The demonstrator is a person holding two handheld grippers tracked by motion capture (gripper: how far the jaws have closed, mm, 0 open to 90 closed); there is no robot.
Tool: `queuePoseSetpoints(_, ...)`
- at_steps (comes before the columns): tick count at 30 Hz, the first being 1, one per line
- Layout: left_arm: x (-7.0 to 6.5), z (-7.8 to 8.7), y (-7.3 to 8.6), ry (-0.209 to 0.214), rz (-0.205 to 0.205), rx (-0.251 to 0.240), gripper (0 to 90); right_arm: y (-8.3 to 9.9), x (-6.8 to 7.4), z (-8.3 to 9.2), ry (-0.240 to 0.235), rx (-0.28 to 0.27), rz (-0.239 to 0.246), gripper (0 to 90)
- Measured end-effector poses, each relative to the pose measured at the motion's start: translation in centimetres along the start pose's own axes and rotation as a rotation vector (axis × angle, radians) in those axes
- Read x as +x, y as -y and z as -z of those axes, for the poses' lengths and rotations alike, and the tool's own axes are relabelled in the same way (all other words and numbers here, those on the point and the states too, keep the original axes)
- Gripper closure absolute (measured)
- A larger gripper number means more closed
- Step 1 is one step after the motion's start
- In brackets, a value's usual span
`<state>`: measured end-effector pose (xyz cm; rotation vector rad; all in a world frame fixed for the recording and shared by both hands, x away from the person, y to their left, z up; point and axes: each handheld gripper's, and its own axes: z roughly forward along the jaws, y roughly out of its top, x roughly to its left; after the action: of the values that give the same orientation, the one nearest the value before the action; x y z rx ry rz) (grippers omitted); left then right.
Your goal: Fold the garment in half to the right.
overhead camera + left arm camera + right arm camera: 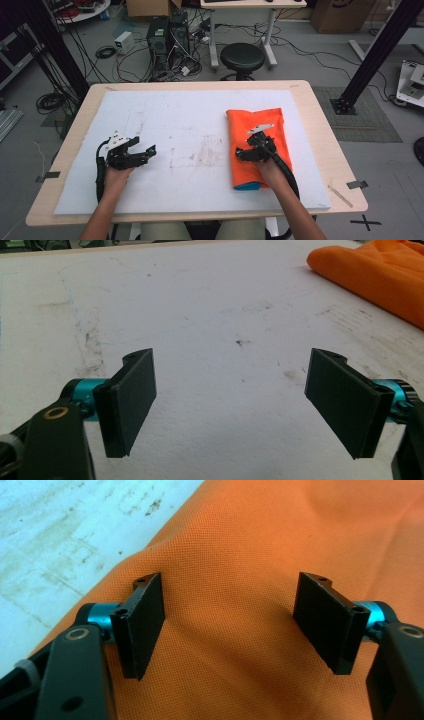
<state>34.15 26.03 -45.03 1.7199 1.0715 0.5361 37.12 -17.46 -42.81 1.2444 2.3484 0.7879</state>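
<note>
- An orange cloth [257, 145], folded into a long rectangle, lies on the right half of the white mat [190, 150] that covers the wooden worktop [320, 130]; a strip of blue shows at its near edge.
- The right gripper [250, 145] is over the near part of the cloth, and in the right gripper view its fingers [142, 622] stand wide apart just above the orange weave, with nothing pinched between them.
- The left gripper [145, 150] rests on the bare mat at the left side, well apart from the cloth.
- In the left gripper view its fingers [132, 400] are also spread wide and empty, with the cloth's folded edge [375, 277] far off at the upper right.
</note>
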Motion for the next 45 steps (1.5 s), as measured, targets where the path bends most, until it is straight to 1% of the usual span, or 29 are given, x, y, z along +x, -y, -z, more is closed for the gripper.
queuePoseSetpoints(2,0.0,0.0,0.0,0.001,-0.003,-0.001,20.6,0.0,0.2,-0.2,0.003,0.008,0.004,28.9)
queuePoseSetpoints(4,-0.1,0.0,-0.1,0.001,-0.003,-0.001,20.6,-0.1,0.1,-0.1,-0.019,0.015,0.007,28.9)
queuePoseSetpoints(5,-0.1,-0.1,-0.1,0.002,-0.001,-0.002,20.6,-0.2,-0.1,0.1,-0.039,0.019,0.009,28.9)
queuePoseSetpoints(6,-0.1,-0.1,-0.1,0.003,-0.002,-0.003,20.6,-0.4,-0.4,0.4,-0.053,0.008,0.004,28.9)
queuePoseSetpoints(8,-0.2,-0.1,-0.1,0.003,-0.002,-0.001,20.6,-1.0,-0.9,1.1,-0.065,-0.045,-0.022,28.9)
queuePoseSetpoints(9,-0.2,-0.1,-0.1,0.005,-0.003,-0.001,20.6,-1.3,-1.2,1.4,-0.066,-0.065,-0.042,28.9)
queuePoseSetpoints(10,-0.2,-0.1,-0.1,0.007,-0.003,-0.001,20.6,-1.7,-1.5,1.5,-0.056,-0.08,-0.051,28.9)
queuePoseSetpoints(11,-0.2,-0.2,-0.1,0.007,-0.003,-0.001,20.6,-2.1,-1.8,1.5,-0.045,-0.087,-0.056,28.9)
queuePoseSetpoints(12,-0.2,-0.2,-0.1,0.008,-0.001,0.0,20.6,-2.5,-2.1,1.4,-0.043,-0.089,-0.076,29.0)
queuePoseSetpoints(14,-0.2,-0.2,-0.1,0.01,0.0,0.002,20.6,-3.4,-2.5,0.9,-0.032,-0.092,-0.093,29.0)
queuePoseSetpoints(16,-0.2,-0.2,-0.1,0.012,0.001,0.002,20.6,-4.3,-2.8,0.0,-0.026,-0.083,-0.106,29.0)
queuePoseSetpoints(17,-0.2,-0.2,-0.1,0.012,0.001,0.002,20.6,-4.7,-2.9,-0.6,-0.027,-0.073,-0.114,29.0)
queuePoseSetpoints(18,-0.2,-0.2,-0.1,0.013,0.002,0.002,20.6,-5.1,-3.0,-1.2,-0.018,-0.058,-0.114,29.1)
queuePoseSetpoints(20,-0.2,-0.2,-0.1,0.014,0.003,0.001,20.6,-5.8,-2.9,-2.6,0.005,-0.021,-0.104,29.2)
queuePoseSetpoints(21,-0.2,-0.2,-0.1,0.014,0.003,0.0,20.6,-6.0,-2.8,-3.2,0.005,-0.005,-0.103,29.4)
queuePoseSetpoints(22,-0.2,-0.2,-0.1,0.015,0.004,0.0,20.6,-6.2,-2.5,-3.9,0.004,0.019,-0.088,29.4)
queuePoseSetpoints(23,-0.2,-0.2,-0.1,0.015,0.004,0.0,20.6,-6.2,-2.3,-4.3,0.006,0.034,-0.085,29.5)
queuePoseSetpoints(25,-0.1,-0.2,-0.1,0.015,0.007,-0.001,20.6,-6.2,-1.7,-5.3,0.01,0.065,-0.06,29.4)
queuePoseSetpoints(26,-0.1,-0.2,-0.1,0.013,0.008,-0.002,20.6,-6.2,-1.5,-5.6,0.007,0.071,-0.053,29.5)
queuePoseSetpoints(28,-0.1,-0.1,-0.1,0.014,0.009,-0.004,20.6,-6.4,-1.6,-5.4,-0.003,0.061,-0.054,29.5)
queuePoseSetpoints(30,-0.1,-0.1,-0.1,0.014,0.01,-0.006,20.6,-6.7,-2.2,-4.7,-0.033,0.014,-0.092,29.4)
queuePoseSetpoints(32,-0.1,-0.2,-0.1,0.016,0.006,-0.003,20.6,-7.1,-2.7,-4.4,-0.031,-0.014,-0.114,29.4)
queuePoseSetpoints(34,-0.2,-0.2,-0.2,0.021,0.003,-0.002,20.6,-7.6,-3.1,-4.3,0.004,-0.04,-0.141,29.5)
queuePoseSetpoints(36,-0.3,-0.2,-0.2,0.022,0.003,-0.004,20.6,-8.2,-3.5,-4.7,0.046,-0.046,-0.155,29.7)
queuePoseSetpoints(37,-0.3,-0.2,-0.2,0.022,0.002,-0.004,20.6,-8.5,-3.6,-5.1,0.067,-0.04,-0.163,29.7)
queuePoseSetpoints(39,-0.3,-0.2,-0.2,0.022,-0.001,-0.003,20.6,-9.0,-3.6,-6.2,0.09,-0.011,-0.16,34.1)
queuePoseSetpoints(43,-0.2,-0.1,-0.2,0.024,0.004,-0.005,20.6,-9.3,-3.2,-8.1,0.095,0.04,-0.15,35.3)
queuePoseSetpoints(44,-0.2,-0.2,-0.1,0.024,0.005,-0.004,20.6,-9.2,-3.1,-8.5,0.09,0.049,-0.145,35.3)
queuePoseSetpoints(45,-0.2,-0.2,-0.1,0.025,0.006,-0.002,20.6,-9.2,-3.0,-8.6,0.084,0.045,-0.147,35.3)
